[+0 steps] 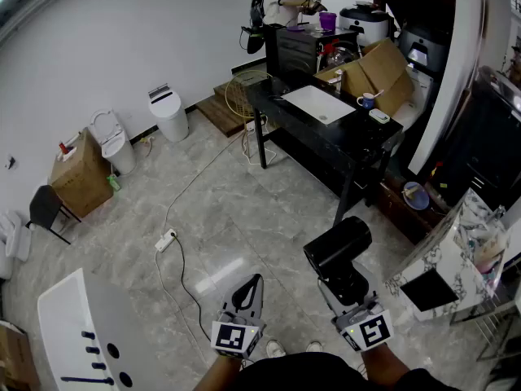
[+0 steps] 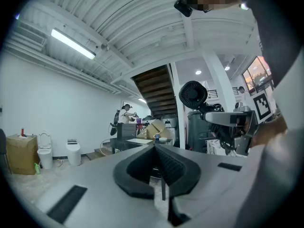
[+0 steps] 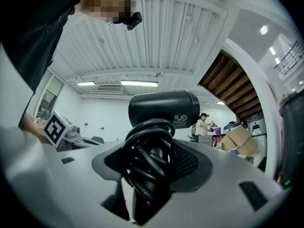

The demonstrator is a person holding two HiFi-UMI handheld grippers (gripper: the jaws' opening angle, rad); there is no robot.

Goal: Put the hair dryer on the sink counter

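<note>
— What could go wrong from here?

— Going from the left: a power strip and its cable lie on the floor, ahead and to the left of the left gripper. A foot could catch them on the way over, I'd say. That gripper has its jaws pressed together with nothing in them.

— And the other one?

— The right gripper is spread wide and clamped on the hair dryer by its handle. The cord is wound round that handle, so the pads bite on loops of cord rather than hard plastic. My guess is the loops could roll under the grip. The barrel sits out beyond the fingertips, so it could swing round or slip free. A loop might also drop loose and snag.

— Where does it have to go?

— The sink counter is well ahead of both grippers, across open floor. It has a white basin set in it, with a cup just beside that. Put down carelessly, the dryer could tip into the basin or knock the cup.

— Which way is the dryer pointing?

— The handle runs back into the jaws, in line with the right gripper. The barrel's long axis lies crosswise to that and roughly level. Its round grille faces the left gripper, and the other end points off to the right, angled slightly forward.
</note>
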